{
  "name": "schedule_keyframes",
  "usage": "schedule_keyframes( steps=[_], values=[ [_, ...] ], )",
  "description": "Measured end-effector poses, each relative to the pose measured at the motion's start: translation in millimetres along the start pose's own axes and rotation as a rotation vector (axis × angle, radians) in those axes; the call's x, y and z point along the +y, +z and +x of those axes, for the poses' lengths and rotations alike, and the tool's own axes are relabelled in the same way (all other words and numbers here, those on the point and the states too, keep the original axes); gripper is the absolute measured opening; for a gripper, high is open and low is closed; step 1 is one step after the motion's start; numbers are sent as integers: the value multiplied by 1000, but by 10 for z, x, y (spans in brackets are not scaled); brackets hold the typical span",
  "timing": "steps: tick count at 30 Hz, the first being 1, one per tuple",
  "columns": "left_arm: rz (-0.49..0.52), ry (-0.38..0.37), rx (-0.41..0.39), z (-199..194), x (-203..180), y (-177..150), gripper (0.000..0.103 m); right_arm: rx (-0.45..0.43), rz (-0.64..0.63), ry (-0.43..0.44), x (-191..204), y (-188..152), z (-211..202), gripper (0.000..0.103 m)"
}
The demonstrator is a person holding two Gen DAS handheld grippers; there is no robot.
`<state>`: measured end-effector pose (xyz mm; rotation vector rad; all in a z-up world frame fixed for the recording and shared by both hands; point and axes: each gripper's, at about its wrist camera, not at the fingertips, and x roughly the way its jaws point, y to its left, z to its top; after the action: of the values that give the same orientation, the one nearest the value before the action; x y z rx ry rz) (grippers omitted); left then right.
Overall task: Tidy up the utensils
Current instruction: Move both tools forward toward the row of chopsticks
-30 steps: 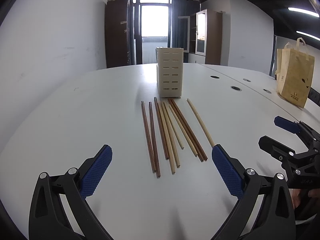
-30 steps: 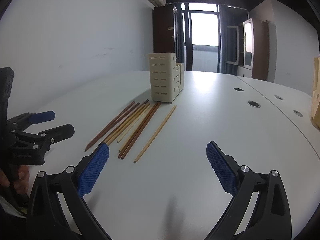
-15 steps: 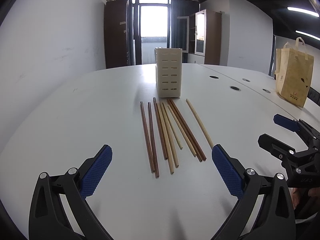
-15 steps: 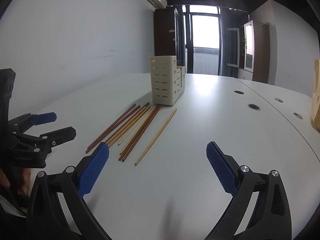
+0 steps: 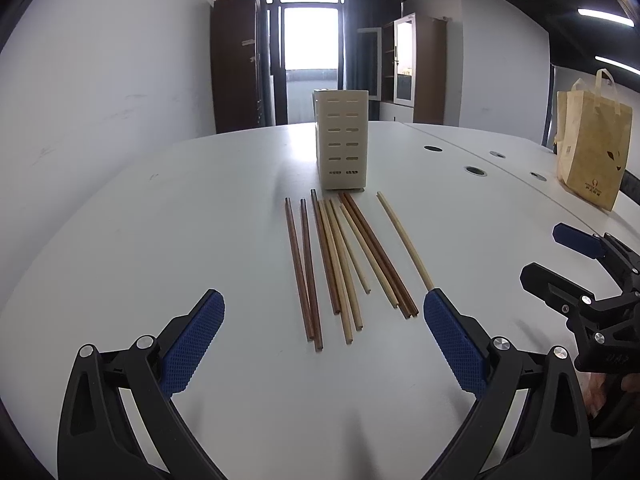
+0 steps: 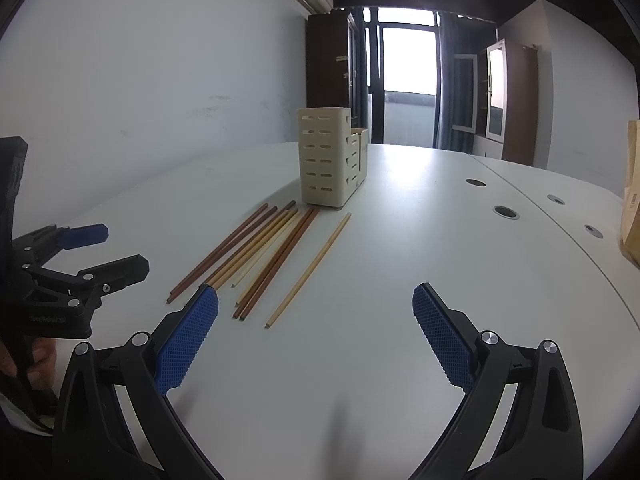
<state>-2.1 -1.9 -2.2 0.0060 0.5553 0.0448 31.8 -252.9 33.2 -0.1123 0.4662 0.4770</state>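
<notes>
Left wrist view: a white table (image 5: 160,240) fills the lower two thirds of the frame. At the bottom, the left gripper (image 5: 324,338) is spread wide and holds nothing, its blue-padded fingers (image 5: 192,344) pointing up toward the centre. In the centre of the frame lie the chopsticks (image 5: 340,256), a loose row of dark brown and pale wooden sticks flat on the table, running from near the gripper up toward a cream slotted utensil holder (image 5: 343,140) that stands upright just above their far ends. One pale chopstick (image 5: 404,240) lies a little apart, to the right of the row. At the right edge the right gripper (image 5: 560,256) shows, also parted and empty. A tan paper bag (image 5: 592,148) stands at the upper right.

Right wrist view: the right gripper (image 6: 316,328) sits at the bottom, fingers splayed, nothing between them. The chopsticks (image 6: 256,256) slant from lower left to upper right at centre left of the frame, ending at the utensil holder (image 6: 326,160), centre and slightly above. The left gripper (image 6: 104,252) appears at the left edge, apart and empty.

The task seems barely begun: every chopstick is on the table, none visibly in the holder. The step in hand looks like the approach to a first pick. The next move probably calls for lowering a gripper over one stick's near end, closing on it, and standing it in the holder.
</notes>
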Motion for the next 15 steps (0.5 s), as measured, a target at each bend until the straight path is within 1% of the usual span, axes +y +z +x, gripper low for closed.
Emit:
schedule_keyframes(
  steps=[8, 15],
  values=[
    [-4, 9, 11, 40, 20, -2, 97, 15, 2, -6, -35, 48, 19, 99],
    [-18, 13, 25, 112, 100, 78, 97, 63, 9, -15, -74, 196, 148, 99]
  ],
)
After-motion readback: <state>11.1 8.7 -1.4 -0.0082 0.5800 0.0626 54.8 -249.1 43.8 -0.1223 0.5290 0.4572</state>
